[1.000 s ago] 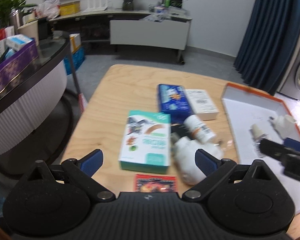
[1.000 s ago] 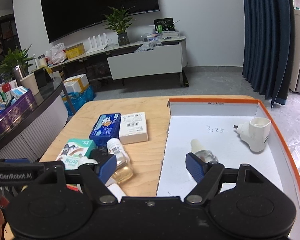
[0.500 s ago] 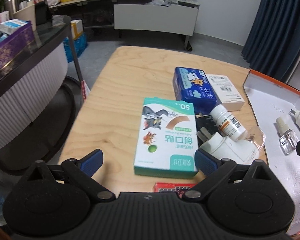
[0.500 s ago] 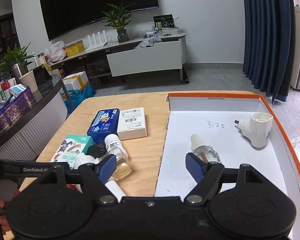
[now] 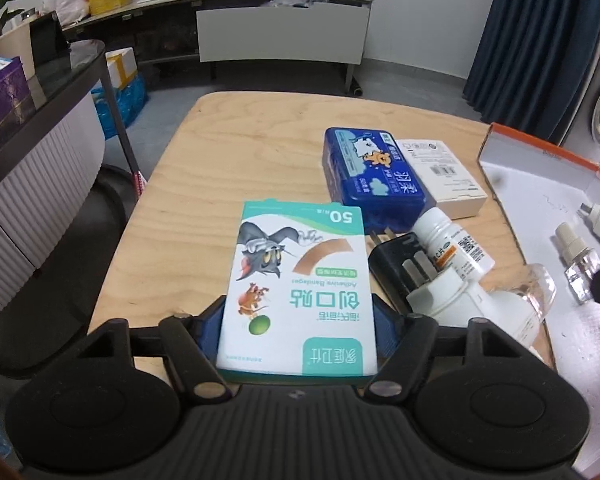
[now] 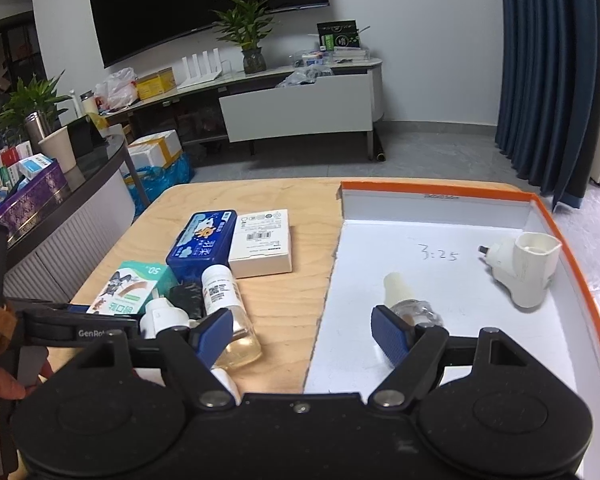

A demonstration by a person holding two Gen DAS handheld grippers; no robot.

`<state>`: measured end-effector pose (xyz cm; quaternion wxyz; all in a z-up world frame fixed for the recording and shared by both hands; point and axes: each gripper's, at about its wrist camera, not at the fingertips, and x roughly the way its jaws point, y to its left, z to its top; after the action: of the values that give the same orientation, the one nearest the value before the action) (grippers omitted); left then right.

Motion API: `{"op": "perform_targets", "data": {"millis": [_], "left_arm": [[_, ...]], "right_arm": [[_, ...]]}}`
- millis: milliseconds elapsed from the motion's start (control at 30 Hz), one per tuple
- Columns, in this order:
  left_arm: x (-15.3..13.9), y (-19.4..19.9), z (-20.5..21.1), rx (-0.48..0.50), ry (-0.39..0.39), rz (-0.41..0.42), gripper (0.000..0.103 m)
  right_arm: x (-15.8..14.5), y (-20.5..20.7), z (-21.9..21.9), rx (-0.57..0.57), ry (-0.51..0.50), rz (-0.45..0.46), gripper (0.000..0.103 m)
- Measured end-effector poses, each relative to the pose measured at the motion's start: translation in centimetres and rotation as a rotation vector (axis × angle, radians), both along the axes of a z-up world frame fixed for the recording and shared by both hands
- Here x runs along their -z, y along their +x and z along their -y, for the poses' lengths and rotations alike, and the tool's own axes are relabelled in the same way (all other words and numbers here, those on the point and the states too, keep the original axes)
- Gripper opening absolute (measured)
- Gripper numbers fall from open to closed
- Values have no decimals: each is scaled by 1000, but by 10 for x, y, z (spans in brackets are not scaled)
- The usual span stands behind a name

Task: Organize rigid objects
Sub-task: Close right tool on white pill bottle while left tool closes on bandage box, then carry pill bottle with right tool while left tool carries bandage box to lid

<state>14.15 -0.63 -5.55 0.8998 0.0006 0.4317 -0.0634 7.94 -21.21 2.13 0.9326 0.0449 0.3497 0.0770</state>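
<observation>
The left gripper (image 5: 298,320) is closing on the bandage box (image 5: 300,280), whose long axis runs away along the surface (image 5: 228,152). The right gripper (image 6: 306,330), open and empty, hovers at the tray (image 6: 560,224) edge.

A large dark television (image 6: 204,4) hangs on the white wall above a long low console (image 6: 300,108) bearing a potted plant (image 6: 250,46) and a white router (image 6: 202,66); dark blue curtains (image 6: 548,72) hang at right; a curved counter (image 6: 60,200) carries a purple box (image 6: 32,196).
</observation>
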Motion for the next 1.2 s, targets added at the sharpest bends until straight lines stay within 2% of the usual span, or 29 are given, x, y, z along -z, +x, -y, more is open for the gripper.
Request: {"op": "perform_targets", "data": {"millis": [167, 367, 533, 567, 667, 733, 767, 800, 933, 1200], "left_arm": [[-7, -7, -13, -44, -12, 28, 72], [-20, -15, -24, -70, -10, 58, 72], [-29, -21, -27, -70, -32, 79, 72], [-30, -22, -27, -68, -37, 80, 72], [-32, -24, -26, -66, -36, 86, 72], [-32, -25, -27, -69, -46, 85, 72], [-32, -25, -26, -67, -50, 84, 72], [-32, -26, -26, -65, -53, 85, 72], [-36, -31, -25, -57, -60, 98, 72], [-53, -42, -17, -45, -69, 144, 72]], "right_arm": [[1, 19, -13, -66, -22, -18, 90], [6, 57, -48, -193, -103, -81, 88], [23, 85, -71, -254, -179, -170, 71], [26, 89, -74, -257, -185, -185, 71], [36, 96, -78, -262, -196, -213, 60], [39, 98, -78, -266, -160, -225, 46], [39, 99, -77, -266, -145, -225, 41], [39, 98, -77, -266, -141, -218, 40], [34, 87, -76, -251, -149, -174, 40], [0, 57, -52, -195, -115, -71, 40]]}}
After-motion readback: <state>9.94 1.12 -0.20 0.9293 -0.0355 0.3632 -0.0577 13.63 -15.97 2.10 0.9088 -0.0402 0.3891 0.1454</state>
